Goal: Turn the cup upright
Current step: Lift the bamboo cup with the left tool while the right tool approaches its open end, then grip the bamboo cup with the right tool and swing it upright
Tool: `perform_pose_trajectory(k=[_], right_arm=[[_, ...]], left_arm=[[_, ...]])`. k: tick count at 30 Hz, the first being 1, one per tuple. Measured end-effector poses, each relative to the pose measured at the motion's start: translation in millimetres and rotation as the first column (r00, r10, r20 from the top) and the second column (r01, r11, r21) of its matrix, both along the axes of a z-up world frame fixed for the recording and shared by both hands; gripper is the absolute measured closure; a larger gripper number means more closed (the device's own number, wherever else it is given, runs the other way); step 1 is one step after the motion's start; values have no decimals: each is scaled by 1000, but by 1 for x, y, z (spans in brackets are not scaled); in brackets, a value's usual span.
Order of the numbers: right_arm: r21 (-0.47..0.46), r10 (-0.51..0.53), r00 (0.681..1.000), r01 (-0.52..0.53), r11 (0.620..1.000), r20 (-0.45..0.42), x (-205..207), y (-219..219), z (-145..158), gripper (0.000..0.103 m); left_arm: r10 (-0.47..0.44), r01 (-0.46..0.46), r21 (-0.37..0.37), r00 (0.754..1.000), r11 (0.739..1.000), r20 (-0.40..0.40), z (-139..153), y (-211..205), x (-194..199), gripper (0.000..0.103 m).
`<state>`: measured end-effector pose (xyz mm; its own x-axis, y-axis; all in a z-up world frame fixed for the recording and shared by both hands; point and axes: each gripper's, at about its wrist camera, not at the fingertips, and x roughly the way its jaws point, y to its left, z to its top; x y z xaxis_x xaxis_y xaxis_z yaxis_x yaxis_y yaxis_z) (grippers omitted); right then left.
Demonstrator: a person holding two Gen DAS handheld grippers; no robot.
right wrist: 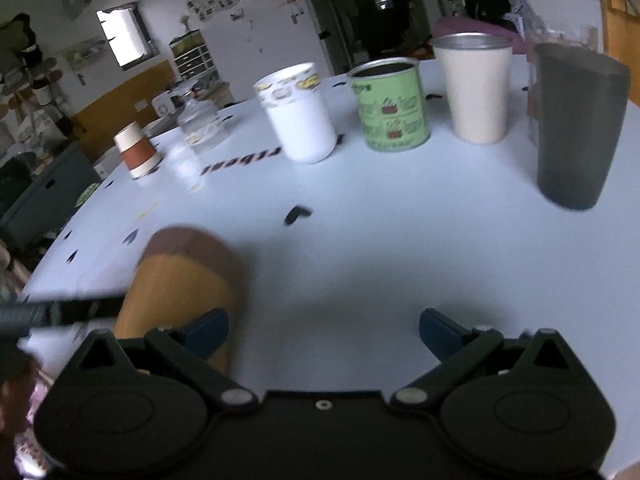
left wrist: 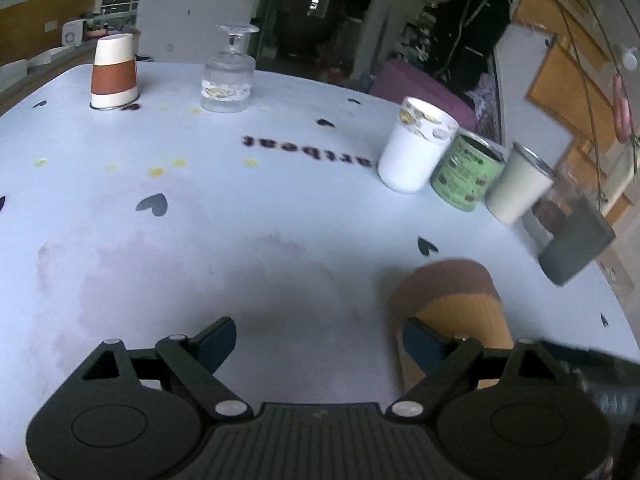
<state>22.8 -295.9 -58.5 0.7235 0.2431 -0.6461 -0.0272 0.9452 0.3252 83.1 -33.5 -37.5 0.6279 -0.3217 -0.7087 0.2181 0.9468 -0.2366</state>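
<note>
Across both views we see a pale blue table point(left wrist: 240, 220) printed with dark hearts, yellow dots and a line of dark lettering. Our left gripper point(left wrist: 318, 338) hovers above its near part with the fingers spread wide and nothing between them; our right gripper point(right wrist: 324, 330) is likewise wide open and empty.

Next in size, the brown-and-orange cup point(left wrist: 452, 312) stands upside down on the table, brown base uppermost. In the left view it sits just behind the right-hand fingertip point(left wrist: 420, 346), outside the gap; in the right view the same cup point(right wrist: 180, 292) sits behind the left-hand fingertip point(right wrist: 208, 332), again outside the gap. We cannot tell whether either fingertip touches it, as it is blurred in both.

Only the right view shows the dark grey tumbler point(right wrist: 576, 128) whole and upright, and lets us look at the rims of the cream cup point(right wrist: 476, 88), green tin point(right wrist: 392, 104) and white mug point(right wrist: 298, 114), all mouth-up in a row. From the left these appear crowded at the table's far right edge.

The left view gives us the clearer look at the inverted stemmed glass point(left wrist: 228, 76) and the inverted white-and-rust paper cup point(left wrist: 114, 72); on the right they are small and distant.
</note>
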Motion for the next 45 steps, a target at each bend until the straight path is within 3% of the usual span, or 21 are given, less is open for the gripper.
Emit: perform_pose_trajectory(k=[5, 11, 17, 23, 25, 29, 34, 39, 45], right_arm=[[28, -7, 1000, 7, 1000, 11, -5, -4, 3, 0], [258, -29, 1000, 29, 966, -1, 10, -23, 13, 0], [458, 38, 989, 31, 888, -142, 47, -16, 6, 3], [487, 125, 968, -3, 874, -218, 71, 10, -3, 12], [461, 150, 961, -28, 887, -230, 75, 17, -1, 27], [403, 187, 966, -101, 910, -179, 74, 25, 11, 27], [199, 146, 989, -139, 970, -23, 62, 23, 48, 28], [-44, 68, 990, -63, 997, 120, 64, 12, 76, 28], [-291, -73, 975, 134, 947, 211, 100, -7, 81, 29]], left_arm=[[-2, 2, -43, 1000, 999, -4, -1, 6, -1, 13], [-58, 62, -103, 998, 993, 37, 13, 10, -27, 12], [-215, 219, -65, 974, 973, 68, 18, -10, -53, 11], [-262, 265, -64, 964, 962, 50, 14, -18, -59, 10], [-266, 269, -68, 963, 961, 46, 13, -18, -58, 10], [-262, 265, -87, 964, 960, 44, 12, -15, -55, 10], [-251, 256, -104, 966, 961, 55, 13, -13, -56, 10], [-238, 242, -114, 970, 963, 49, 12, -11, -54, 10], [-240, 245, -128, 969, 961, 57, 12, -11, -54, 10]])
